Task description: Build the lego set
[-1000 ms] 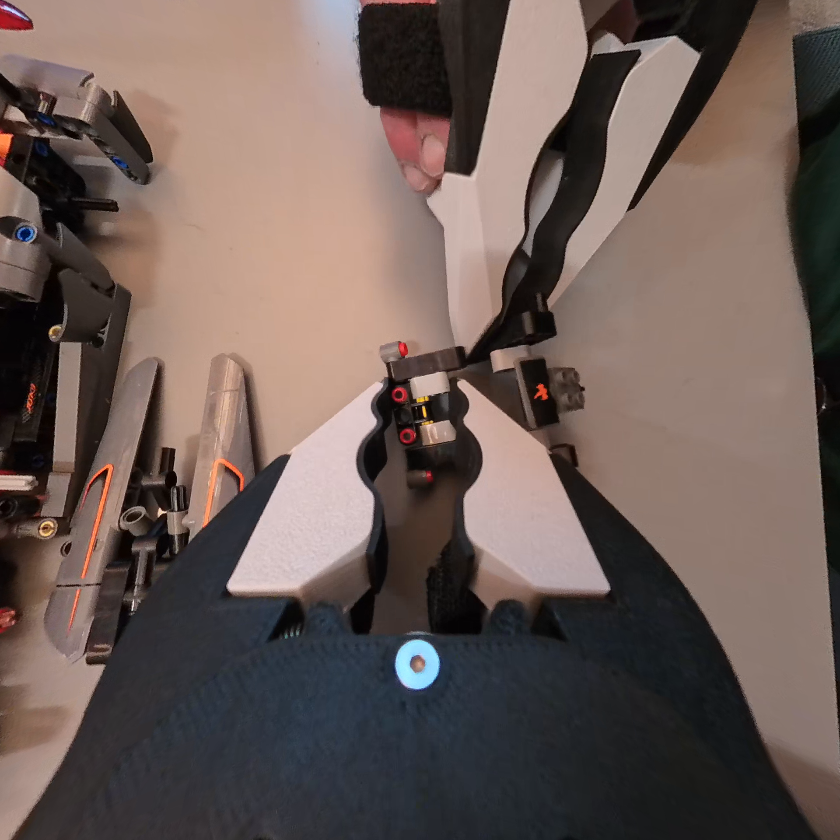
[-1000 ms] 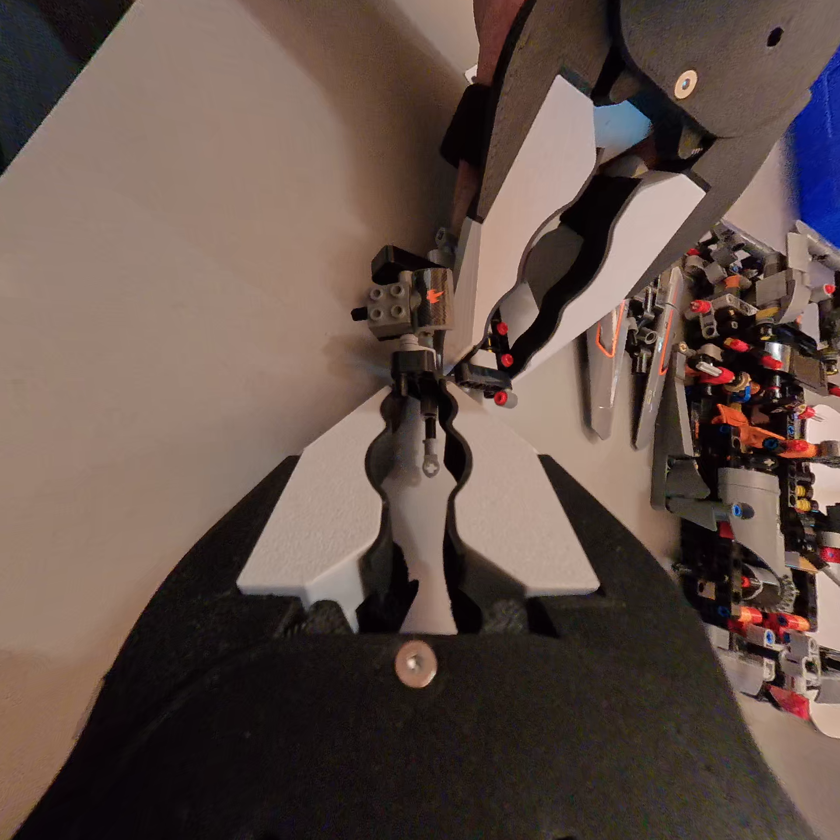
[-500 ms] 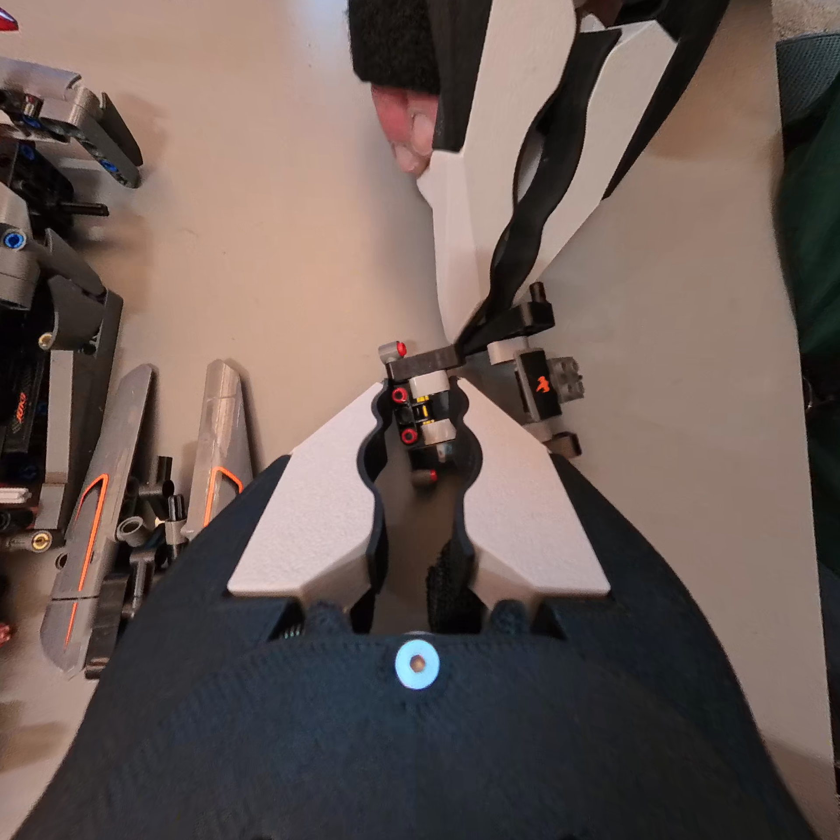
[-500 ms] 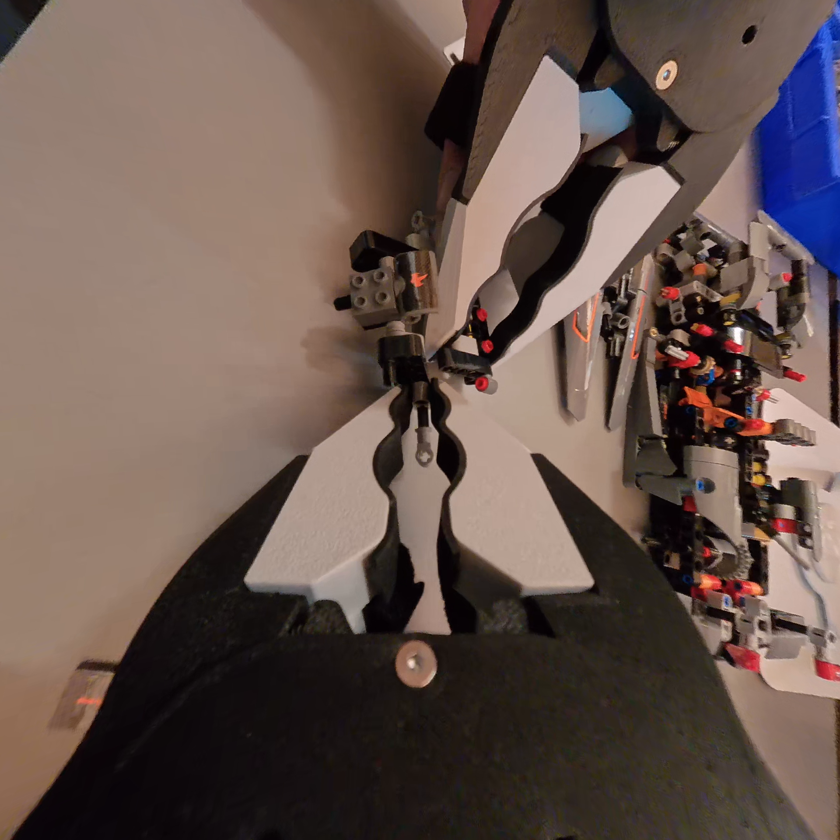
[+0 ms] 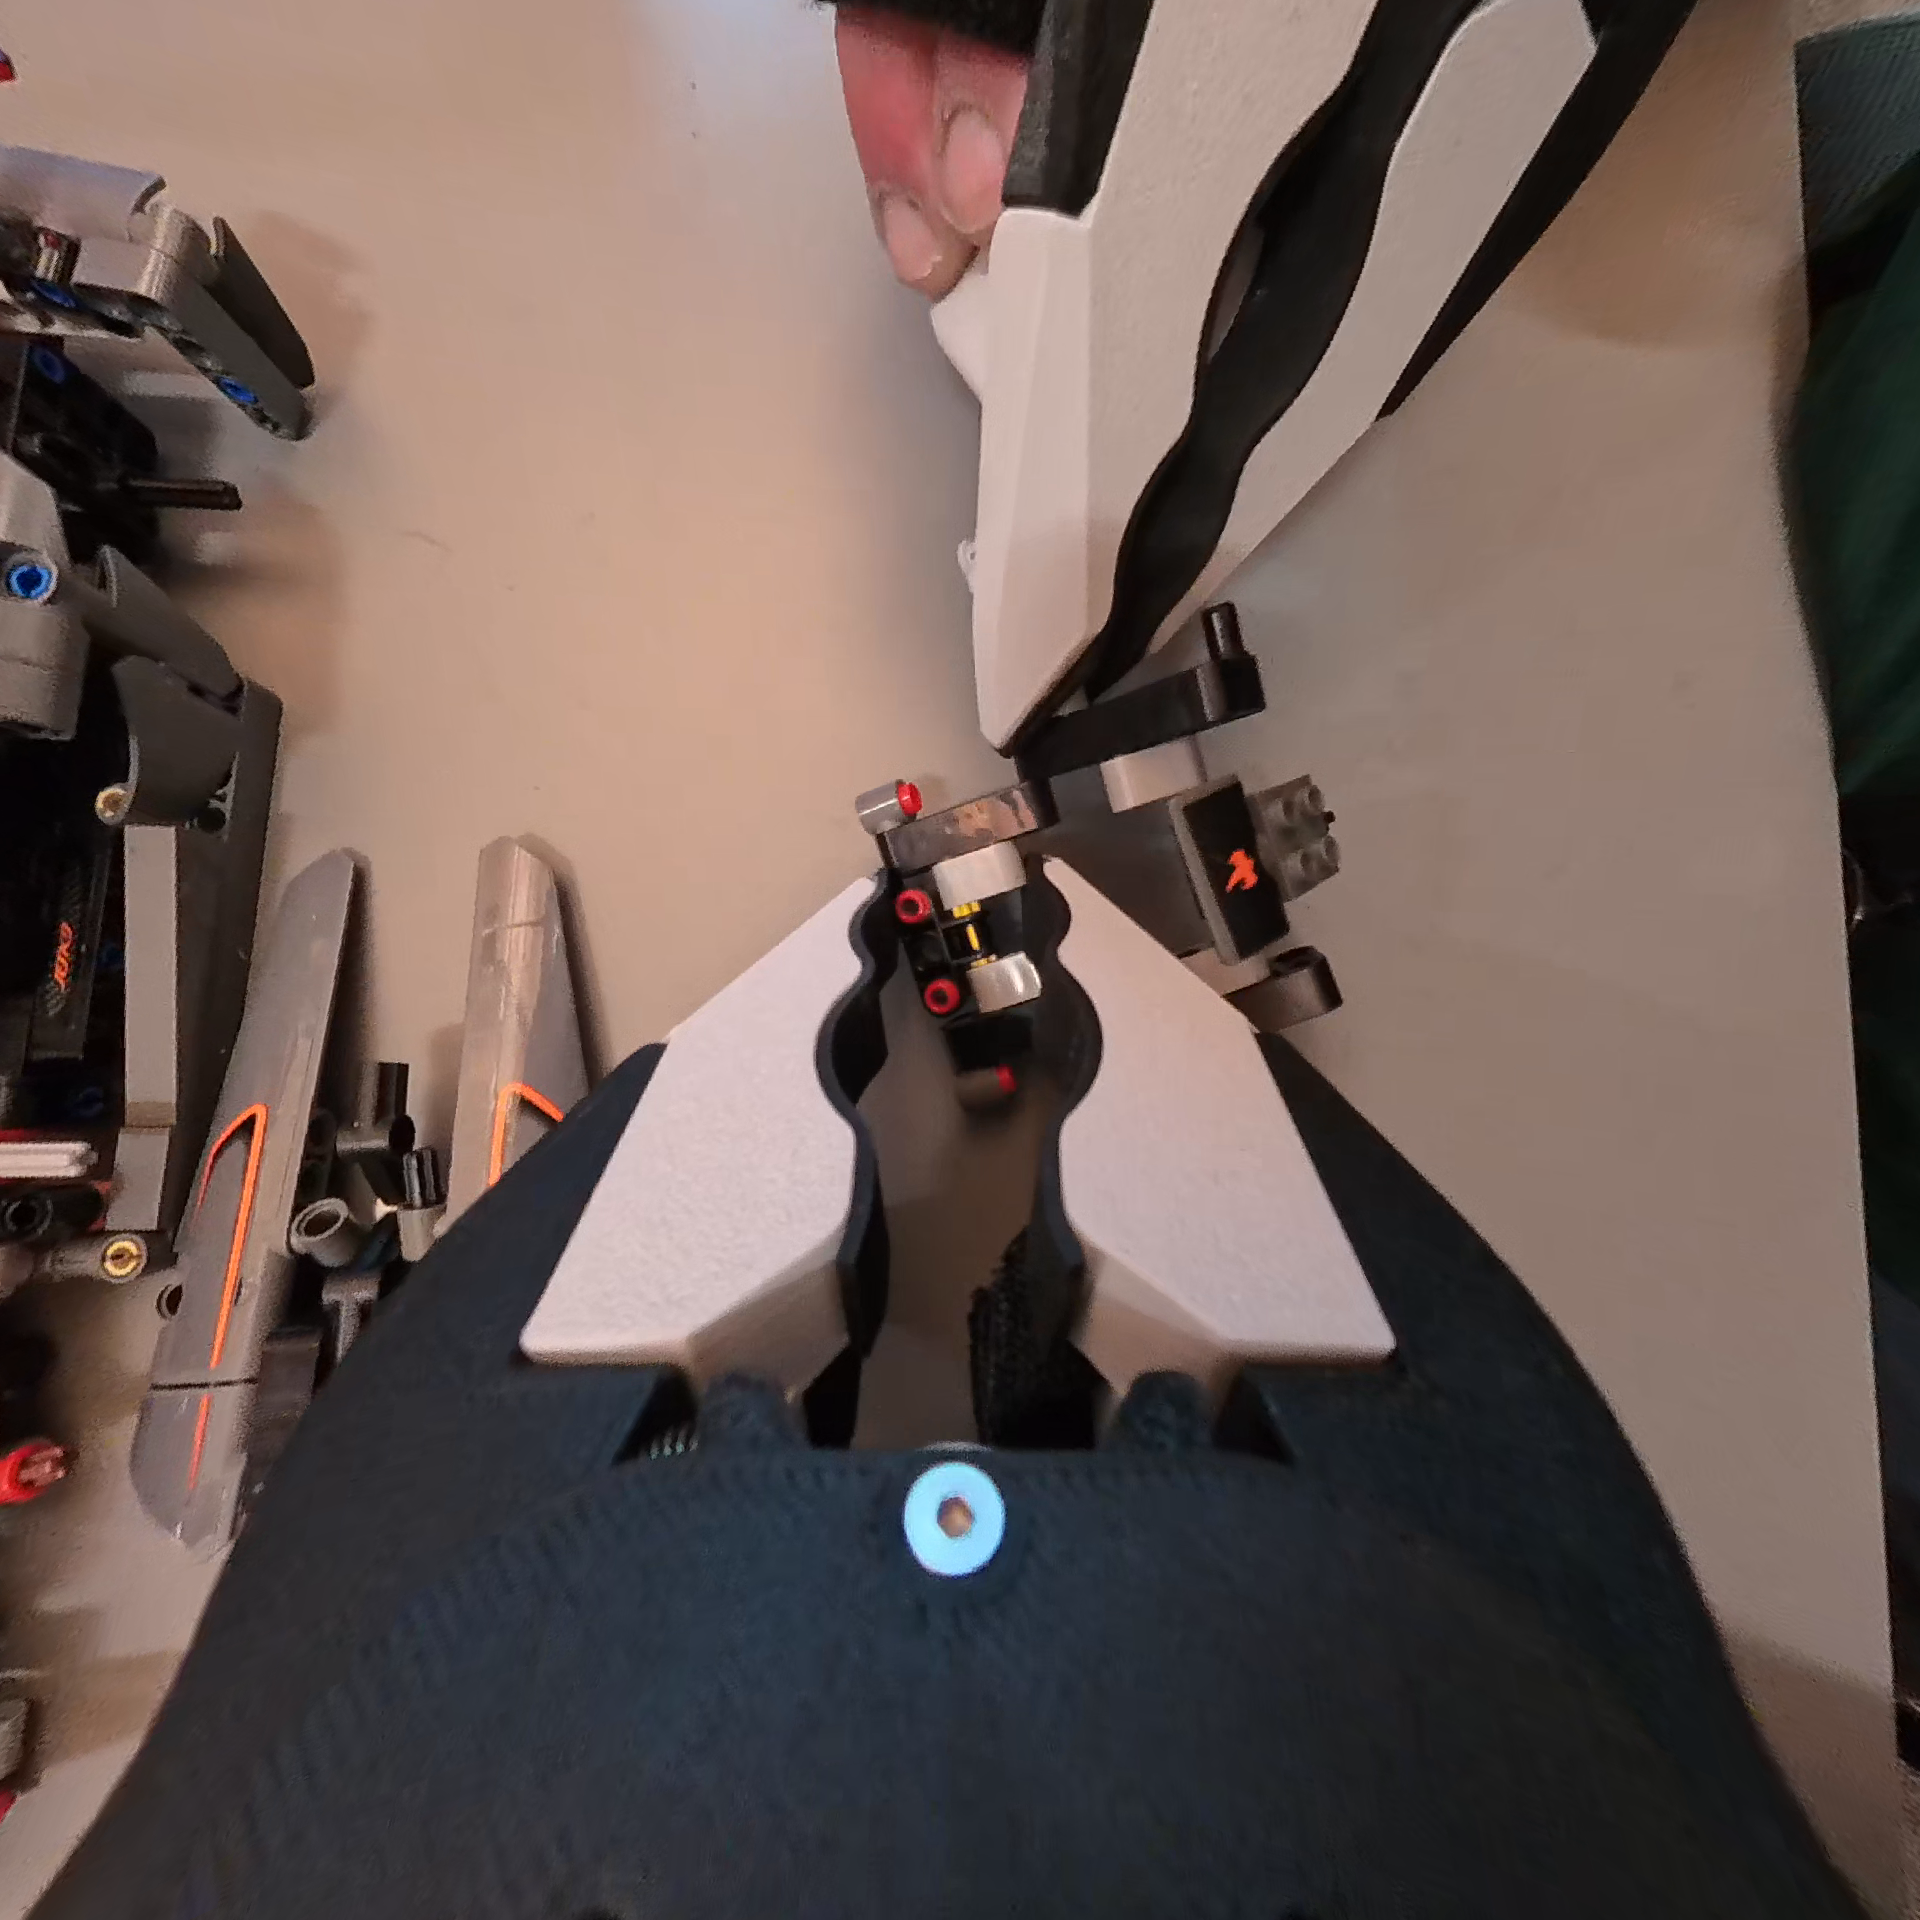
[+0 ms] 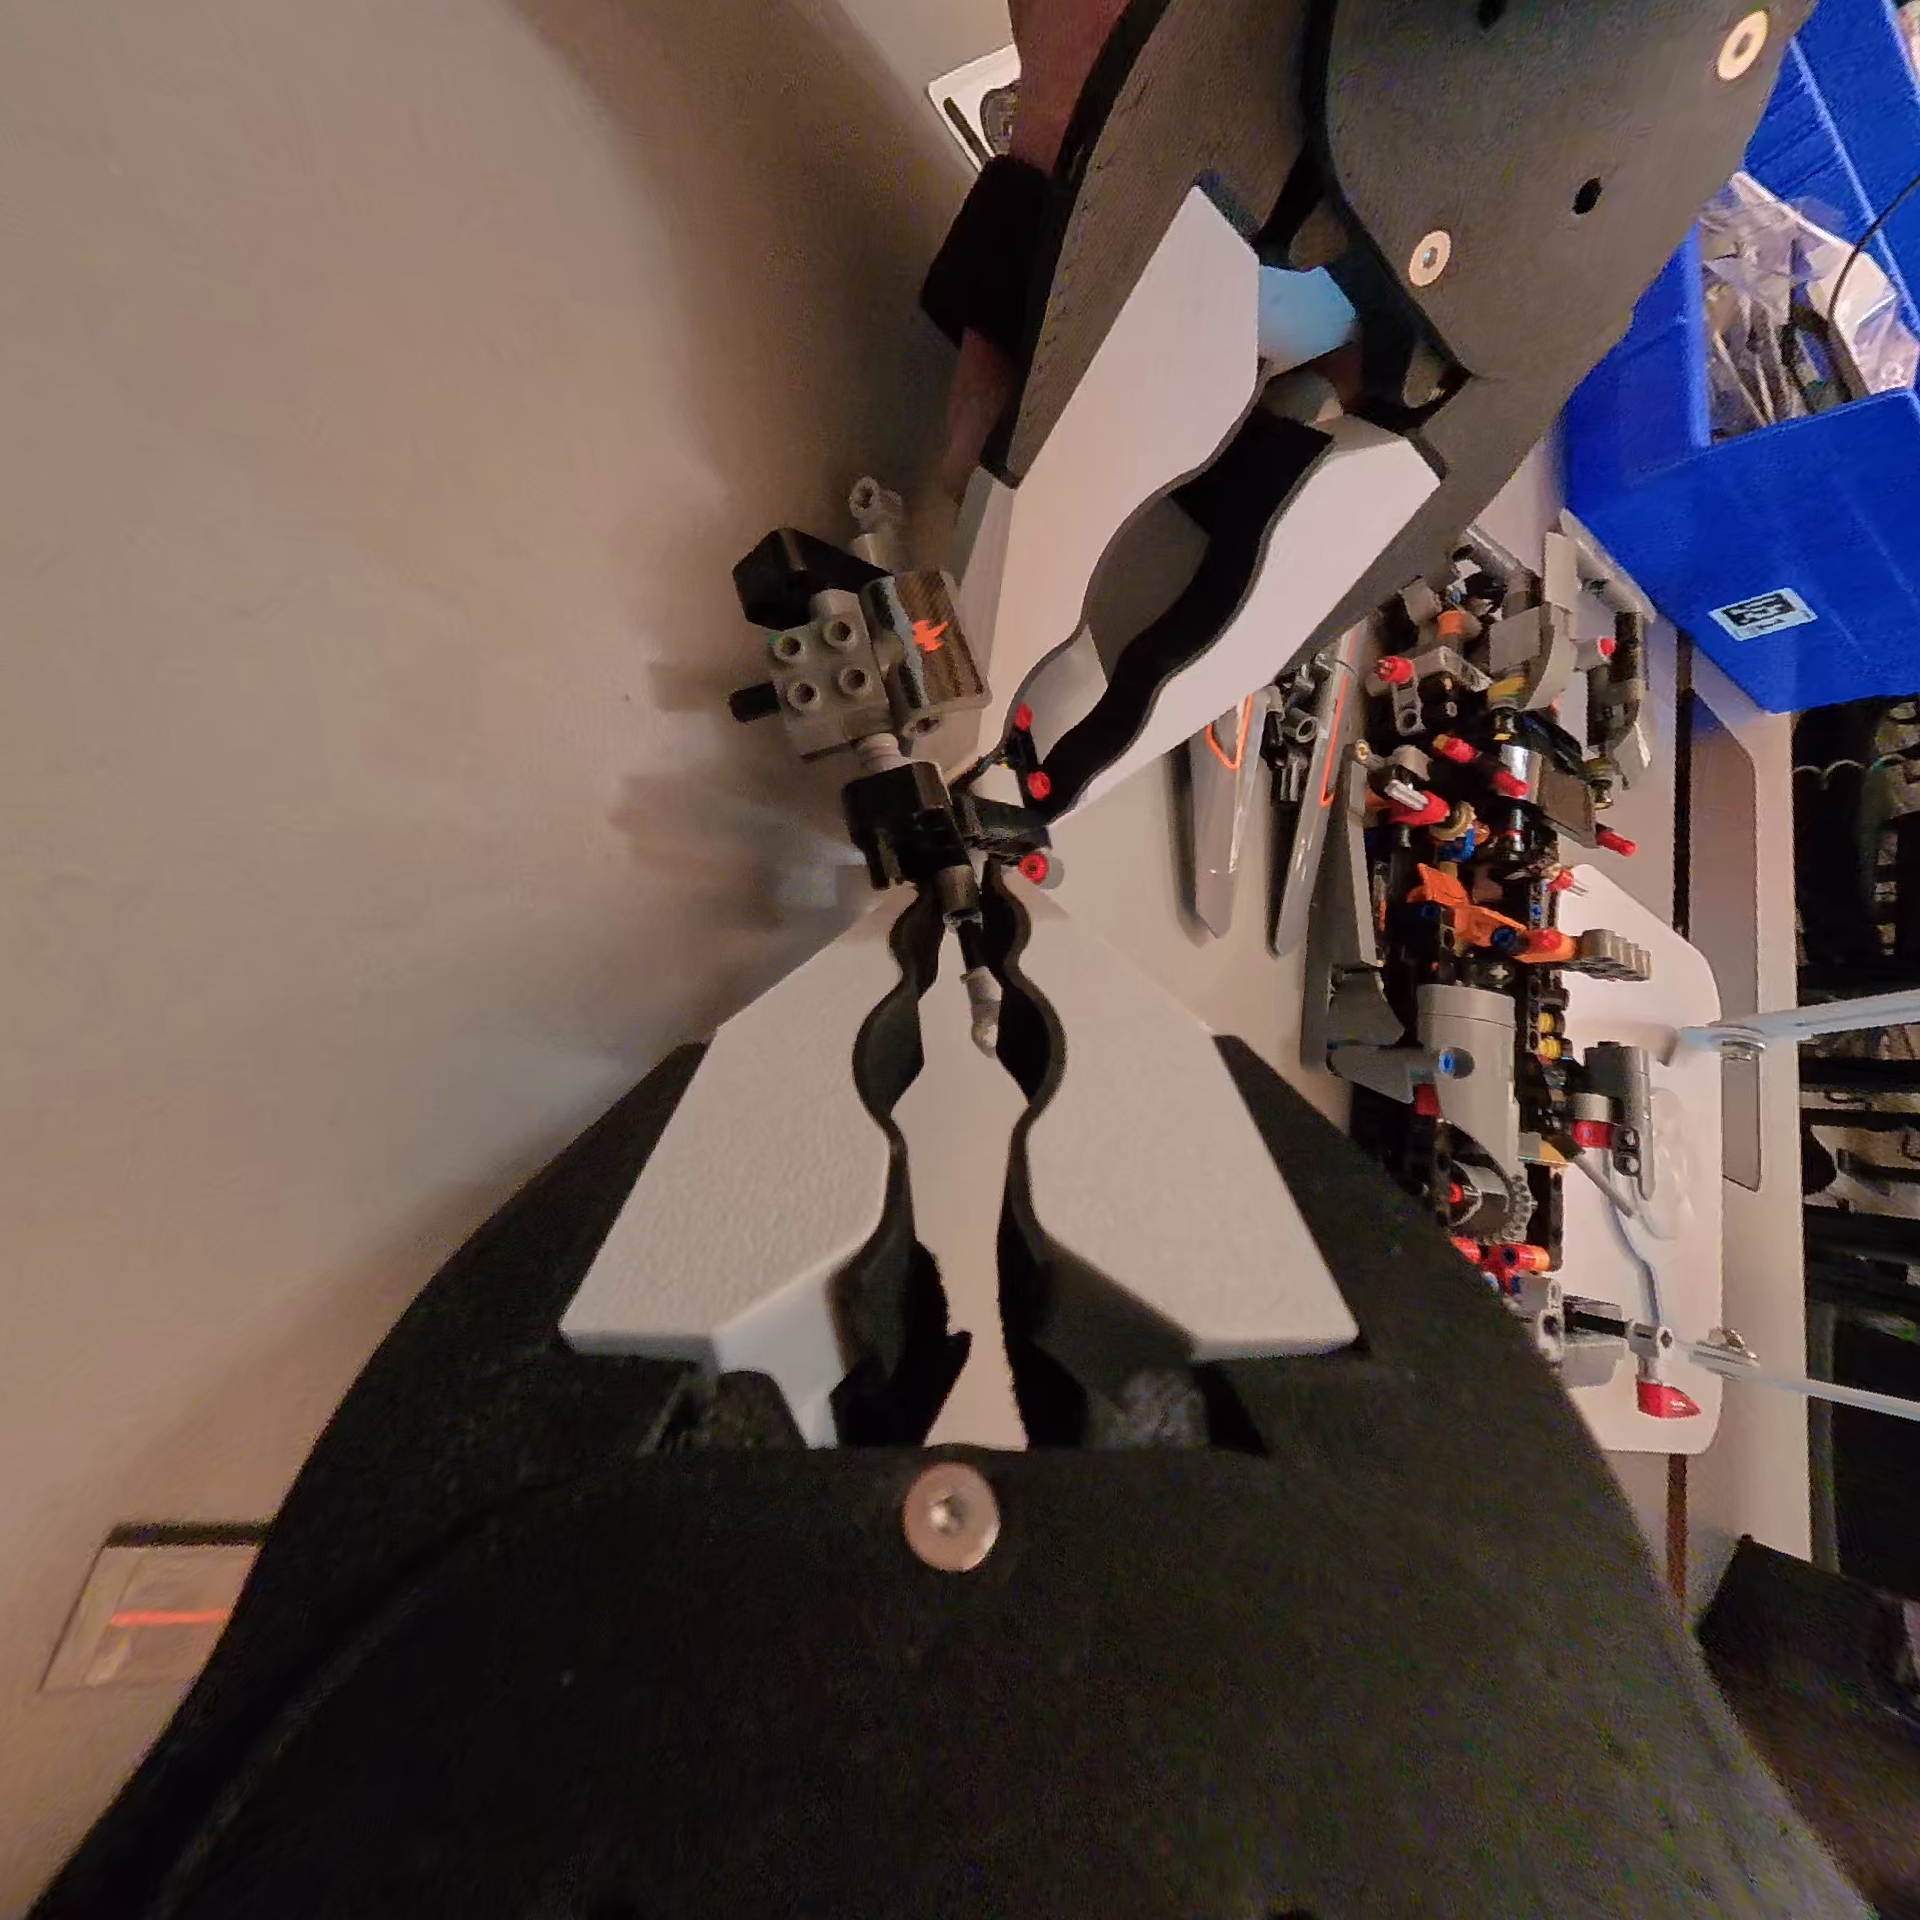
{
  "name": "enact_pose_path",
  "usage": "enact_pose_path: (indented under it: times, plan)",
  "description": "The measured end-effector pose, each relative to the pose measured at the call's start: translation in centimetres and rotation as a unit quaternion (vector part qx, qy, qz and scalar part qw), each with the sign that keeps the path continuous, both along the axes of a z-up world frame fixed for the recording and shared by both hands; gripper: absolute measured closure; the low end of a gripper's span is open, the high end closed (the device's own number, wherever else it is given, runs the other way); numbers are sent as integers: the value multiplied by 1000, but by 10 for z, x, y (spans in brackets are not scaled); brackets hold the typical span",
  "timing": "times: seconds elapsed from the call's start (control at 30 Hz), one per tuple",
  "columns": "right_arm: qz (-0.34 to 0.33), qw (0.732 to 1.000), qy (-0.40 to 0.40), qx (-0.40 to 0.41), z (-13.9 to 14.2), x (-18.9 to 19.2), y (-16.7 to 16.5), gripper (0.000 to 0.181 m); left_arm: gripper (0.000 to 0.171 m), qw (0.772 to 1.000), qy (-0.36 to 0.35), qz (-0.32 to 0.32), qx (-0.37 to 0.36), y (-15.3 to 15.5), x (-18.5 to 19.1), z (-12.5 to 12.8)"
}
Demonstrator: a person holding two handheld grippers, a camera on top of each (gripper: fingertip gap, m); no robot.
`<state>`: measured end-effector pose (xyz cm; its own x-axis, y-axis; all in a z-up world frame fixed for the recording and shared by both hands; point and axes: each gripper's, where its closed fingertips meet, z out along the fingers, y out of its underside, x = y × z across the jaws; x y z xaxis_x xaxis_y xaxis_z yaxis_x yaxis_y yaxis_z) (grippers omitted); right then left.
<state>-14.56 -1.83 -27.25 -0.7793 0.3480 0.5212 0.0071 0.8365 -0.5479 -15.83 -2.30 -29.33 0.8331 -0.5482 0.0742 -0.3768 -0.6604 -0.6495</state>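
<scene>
A small lego sub-assembly (image 5: 1226,862) is held between both grippers above the beige table (image 5: 623,520). It has a grey studded block, a black tile with an orange mark, black beams and red pins. My left gripper (image 5: 961,883) is shut on its end with the red pins and light grey bushes. My right gripper (image 5: 1049,738) comes in from the top and is shut on its black beam. In the right wrist view my right gripper (image 6: 956,904) pinches a black axle under the studded block (image 6: 831,675). The left gripper (image 6: 1023,769) reaches in from the upper right.
A large part-built lego car (image 5: 73,831) lies on the left, also in the right wrist view (image 6: 1486,935). Two grey panels with orange lines (image 5: 239,1195) and loose black connectors (image 5: 374,1143) lie beside it. Blue bins (image 6: 1766,468) stand behind. A person's fingers (image 5: 925,156) hold the right gripper.
The right gripper has drawn up and away a little, and the black beam it holds now slants upward to the right. The right wrist view has swung, showing more of the blue bins.
</scene>
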Motion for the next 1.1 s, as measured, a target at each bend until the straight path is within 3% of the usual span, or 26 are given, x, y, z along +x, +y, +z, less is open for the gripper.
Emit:
enact_pose_path:
  times: [0.73,0.9,1.1]
  plan:
    - [1,1000,19,-12,-3,-6,2,176,144,999,6,30,24,7,-12,5]
    - [3,1000,24,-14,-1,-6,1,176,124,997,18,66,33,7,-27,14]
    - [4,1000,27,-10,-1,-6,1,176,112,993,-3,112,41,-10,-42,26]
